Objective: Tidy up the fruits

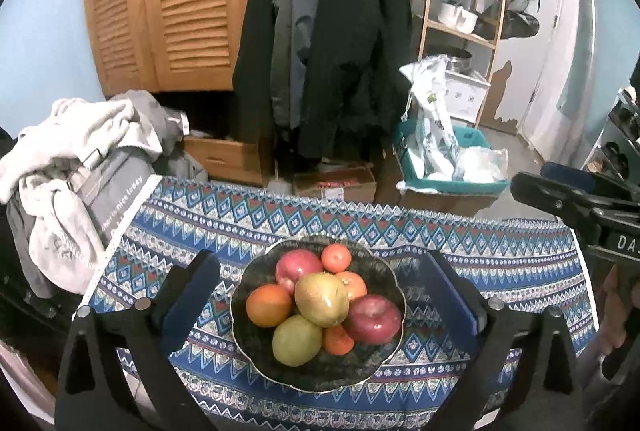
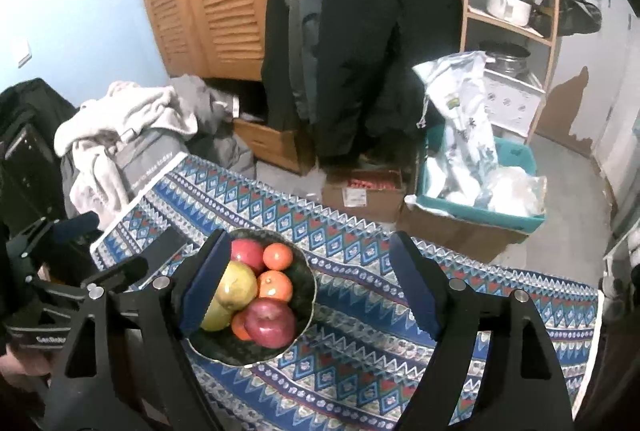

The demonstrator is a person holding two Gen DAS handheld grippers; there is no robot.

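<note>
Both grippers hang above the table with their jaws spread wide and nothing between them. From the left gripper I see the dark bowl framed between its fingers, on the blue patterned tablecloth. Piled in it are two red apples, two yellow-green pears, a large orange and small tangerines. The right gripper sits just right of the bowl, its left finger crossing over the rim and hiding some fruit
</note>
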